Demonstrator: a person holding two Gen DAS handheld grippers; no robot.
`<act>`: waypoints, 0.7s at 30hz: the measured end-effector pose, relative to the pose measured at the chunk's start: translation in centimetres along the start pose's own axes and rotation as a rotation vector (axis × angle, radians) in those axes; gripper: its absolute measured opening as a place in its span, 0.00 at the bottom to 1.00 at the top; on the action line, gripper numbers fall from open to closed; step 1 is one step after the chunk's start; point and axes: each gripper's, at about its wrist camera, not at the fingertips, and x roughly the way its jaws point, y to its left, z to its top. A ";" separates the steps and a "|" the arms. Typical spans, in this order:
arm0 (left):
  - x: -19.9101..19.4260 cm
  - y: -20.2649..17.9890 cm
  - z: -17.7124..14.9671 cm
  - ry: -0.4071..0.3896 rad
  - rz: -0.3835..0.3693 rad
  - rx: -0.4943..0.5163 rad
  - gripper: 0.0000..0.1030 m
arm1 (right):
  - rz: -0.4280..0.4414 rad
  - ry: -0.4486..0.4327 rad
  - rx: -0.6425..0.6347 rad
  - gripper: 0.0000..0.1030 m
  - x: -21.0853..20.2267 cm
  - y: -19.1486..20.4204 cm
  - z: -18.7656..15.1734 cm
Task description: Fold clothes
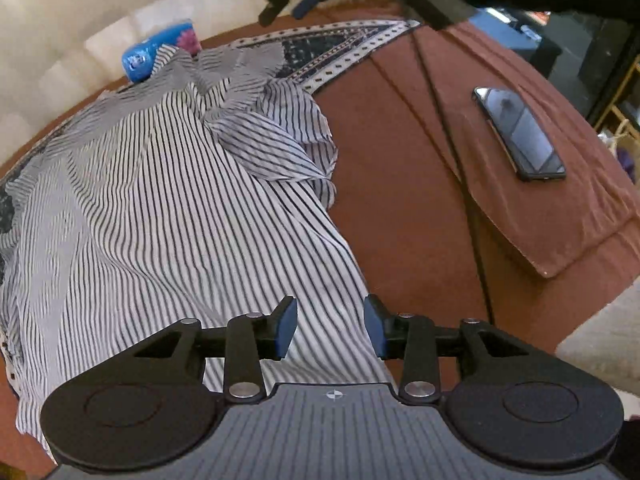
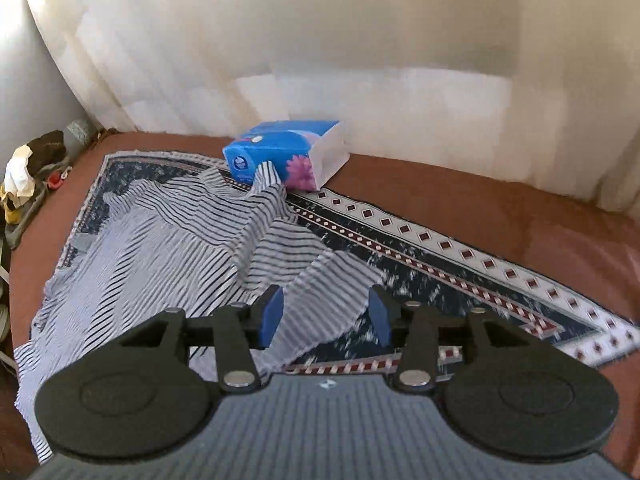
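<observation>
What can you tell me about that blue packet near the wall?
The blue packet looks like a soft plastic pack of tissues, bright blue with a pink flower and a round white logo, its end face pale. It lies on its side on the patterned mat by the cream wall. A corner of the striped shirt rests against its front. Neither claw touches it.

Striped shirt's (image 1: 160, 200) lower left past the frame edge; patterned mat (image 2: 440, 264) motion-blurred beside it.
</observation>
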 end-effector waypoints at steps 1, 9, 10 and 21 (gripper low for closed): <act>0.4 -0.4 0.0 0.008 0.012 -0.010 0.52 | -0.002 0.010 -0.007 0.51 1.0 -0.2 0.4; 3.3 -1.0 -0.3 0.098 0.058 -0.102 0.52 | -0.011 0.066 -0.118 0.56 7.6 0.8 2.3; 3.6 -1.1 -0.4 0.108 0.058 -0.109 0.52 | -0.008 0.070 -0.142 0.56 8.2 1.1 2.5; 3.7 -0.8 -0.3 0.121 0.060 -0.118 0.18 | 0.154 0.182 -0.216 0.05 10.3 1.4 1.9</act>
